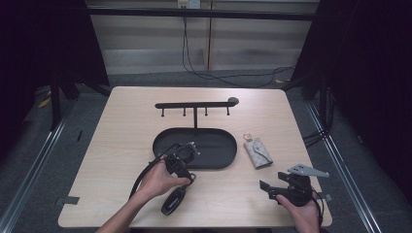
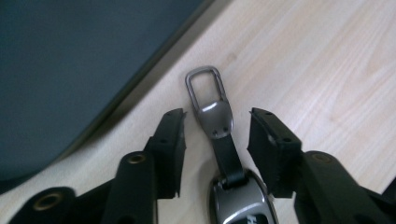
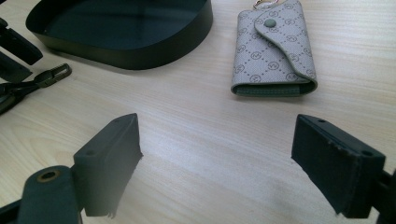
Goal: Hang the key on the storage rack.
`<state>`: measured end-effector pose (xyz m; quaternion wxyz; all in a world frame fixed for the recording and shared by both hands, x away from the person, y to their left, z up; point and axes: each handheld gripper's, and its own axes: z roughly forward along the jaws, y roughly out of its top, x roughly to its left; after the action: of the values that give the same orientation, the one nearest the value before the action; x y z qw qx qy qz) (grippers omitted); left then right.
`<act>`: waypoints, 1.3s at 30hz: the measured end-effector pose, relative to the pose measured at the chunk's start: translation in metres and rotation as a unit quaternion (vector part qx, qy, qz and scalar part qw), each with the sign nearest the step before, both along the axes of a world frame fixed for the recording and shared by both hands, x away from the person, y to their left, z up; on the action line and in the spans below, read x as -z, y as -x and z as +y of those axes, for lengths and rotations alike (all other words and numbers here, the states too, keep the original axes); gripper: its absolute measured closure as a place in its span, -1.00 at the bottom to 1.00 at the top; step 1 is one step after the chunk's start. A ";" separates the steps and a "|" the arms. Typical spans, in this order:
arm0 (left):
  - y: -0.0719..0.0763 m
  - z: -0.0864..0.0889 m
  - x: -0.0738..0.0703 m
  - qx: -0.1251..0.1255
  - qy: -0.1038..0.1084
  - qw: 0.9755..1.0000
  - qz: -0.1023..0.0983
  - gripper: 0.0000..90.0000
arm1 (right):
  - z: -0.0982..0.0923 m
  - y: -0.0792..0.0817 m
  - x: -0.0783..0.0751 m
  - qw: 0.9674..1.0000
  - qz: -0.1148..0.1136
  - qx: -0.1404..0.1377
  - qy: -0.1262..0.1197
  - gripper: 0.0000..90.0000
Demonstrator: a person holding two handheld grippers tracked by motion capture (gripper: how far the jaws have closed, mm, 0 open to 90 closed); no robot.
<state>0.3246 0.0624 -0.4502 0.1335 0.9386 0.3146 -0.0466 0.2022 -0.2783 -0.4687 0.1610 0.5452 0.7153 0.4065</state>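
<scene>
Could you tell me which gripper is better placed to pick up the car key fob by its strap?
Left. The left gripper already has its open jaws on either side of the key fob's strap, not yet pressing it. The right gripper is open over bare table, nearer the grey key pouch.

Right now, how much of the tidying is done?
Nothing looks put away: the hook rack is bare, the tray holds nothing. In hand: the left claw straddles the car key's strap, pads not touching it. The grey key pouch lies on the table, the right claw open before it. Both remain.
</scene>
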 end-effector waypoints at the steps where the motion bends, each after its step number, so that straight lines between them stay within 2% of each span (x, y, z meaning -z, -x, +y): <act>1: -0.001 -0.001 0.001 0.000 -0.001 1.000 -0.001 0.27 | 0.000 0.000 0.000 1.000 0.000 0.000 0.000 -0.66; 4: -0.003 -0.003 0.003 -0.006 -0.003 1.000 0.006 0.28 | 0.000 0.000 0.000 1.000 0.000 0.001 -0.001 -0.66; 5: -0.005 -0.004 0.005 -0.001 -0.009 1.000 0.011 0.29 | -0.001 0.000 0.000 1.000 0.000 0.001 -0.001 -0.66; 6: -0.005 -0.005 0.006 -0.003 -0.007 1.000 0.013 0.34 | -0.001 0.000 0.000 1.000 0.001 0.000 -0.001 -0.66; 16: -0.007 -0.011 0.014 -0.006 -0.022 0.999 0.024 0.38 | -0.001 0.000 0.000 1.000 0.001 0.000 -0.001 -0.66; 22: -0.005 -0.014 0.015 -0.002 -0.030 0.999 0.010 0.42 | 0.000 0.000 0.001 1.000 0.004 -0.001 -0.001 -0.66; 30: 0.003 -0.023 0.014 0.009 -0.069 0.997 -0.024 0.49 | 0.000 0.000 0.001 1.000 0.005 -0.001 0.000 -0.65; 33: 0.003 -0.023 0.015 0.007 -0.069 0.997 -0.024 0.54 | 0.000 0.000 0.001 1.000 0.006 -0.001 0.001 -0.65; 39: 0.001 -0.024 0.014 0.021 -0.076 0.997 -0.021 0.56 | 0.000 -0.001 0.001 1.000 0.008 -0.001 0.003 -0.64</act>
<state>0.3233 0.0386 -0.4641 0.0679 0.9533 0.2942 -0.0054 0.2028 -0.2784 -0.4700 0.1566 0.5467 0.7186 0.4004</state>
